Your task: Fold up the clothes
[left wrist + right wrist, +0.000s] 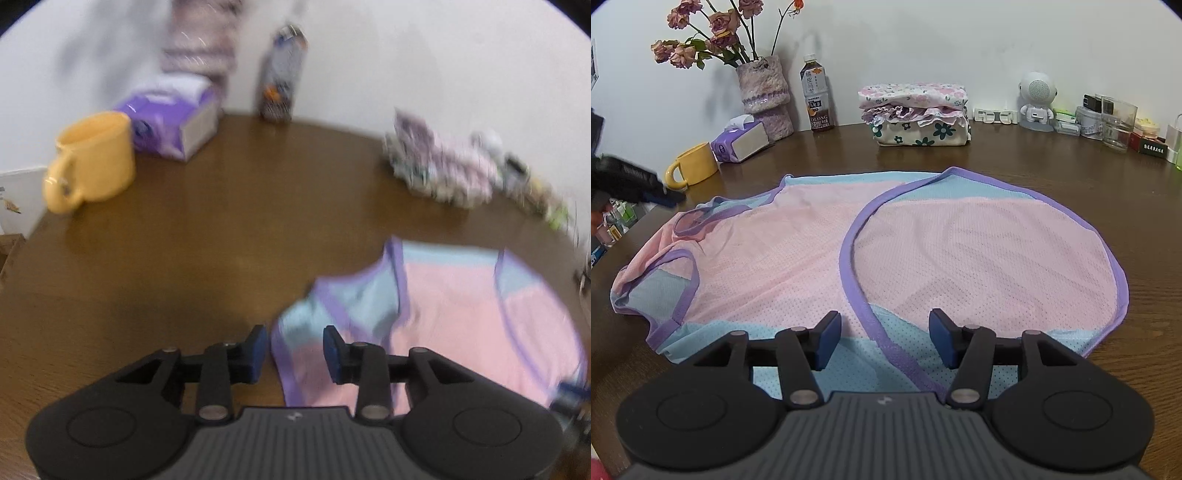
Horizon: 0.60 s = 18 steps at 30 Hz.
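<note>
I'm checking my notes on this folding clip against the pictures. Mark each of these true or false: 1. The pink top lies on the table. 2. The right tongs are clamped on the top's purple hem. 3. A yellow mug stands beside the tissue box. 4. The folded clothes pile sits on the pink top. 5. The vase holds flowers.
1. True: the pink top lies on the table.
2. False: the right tongs stand open above the hem, gripping nothing.
3. True: the yellow mug is next to the tissue box.
4. False: the folded clothes pile sits apart, near the wall.
5. True: the vase holds flowers.
</note>
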{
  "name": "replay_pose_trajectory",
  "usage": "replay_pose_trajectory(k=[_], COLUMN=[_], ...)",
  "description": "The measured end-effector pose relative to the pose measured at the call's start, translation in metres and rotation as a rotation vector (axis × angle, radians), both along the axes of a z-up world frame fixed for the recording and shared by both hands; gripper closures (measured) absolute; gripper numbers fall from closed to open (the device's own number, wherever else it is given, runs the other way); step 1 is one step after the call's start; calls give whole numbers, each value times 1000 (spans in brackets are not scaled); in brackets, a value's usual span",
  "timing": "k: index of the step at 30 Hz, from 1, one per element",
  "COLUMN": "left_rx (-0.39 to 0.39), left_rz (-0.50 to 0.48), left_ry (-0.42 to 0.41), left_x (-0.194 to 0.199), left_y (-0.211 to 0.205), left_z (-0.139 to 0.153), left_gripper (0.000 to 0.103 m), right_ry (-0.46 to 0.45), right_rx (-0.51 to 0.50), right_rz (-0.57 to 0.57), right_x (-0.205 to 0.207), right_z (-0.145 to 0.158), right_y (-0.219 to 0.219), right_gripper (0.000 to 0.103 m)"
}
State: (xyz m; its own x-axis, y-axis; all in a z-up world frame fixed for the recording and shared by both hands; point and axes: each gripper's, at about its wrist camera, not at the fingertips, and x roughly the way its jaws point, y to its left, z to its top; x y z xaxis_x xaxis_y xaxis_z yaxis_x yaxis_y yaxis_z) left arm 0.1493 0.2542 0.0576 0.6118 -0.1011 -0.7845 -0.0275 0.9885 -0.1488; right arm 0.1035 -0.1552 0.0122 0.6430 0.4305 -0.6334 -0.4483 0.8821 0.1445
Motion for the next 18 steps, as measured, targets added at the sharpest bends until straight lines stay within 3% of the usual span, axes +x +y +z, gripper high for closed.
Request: replay_pose_trajectory(k=[3,4,5,10,15,18], left_rx=[66,91,116,87,43,-18], left_rz=[-40,-52,-64,48,153,202], left_ry=[-8,-15,-21,-87,-68,-52], left_x=[2,2,3,2,7,4], left_y=[-11,-15,-19,7,37,51], left_z=[-12,-14,-16,-2,-9,-14], left_gripper=[72,92,101,101,99,83], right_ry=[-1,-2,-3,-18,-38,-43], right_rx=[-5,-7,-9,-27,-46,-47], right_rz=[-1,-1,-1,5,8,8], right_x=[0,0,0,-3,-6,-6], right_z=[0,0,0,-1,-2,-3], right_y=[1,1,1,3,6,6], right_gripper=[49,49,49,49,48,47])
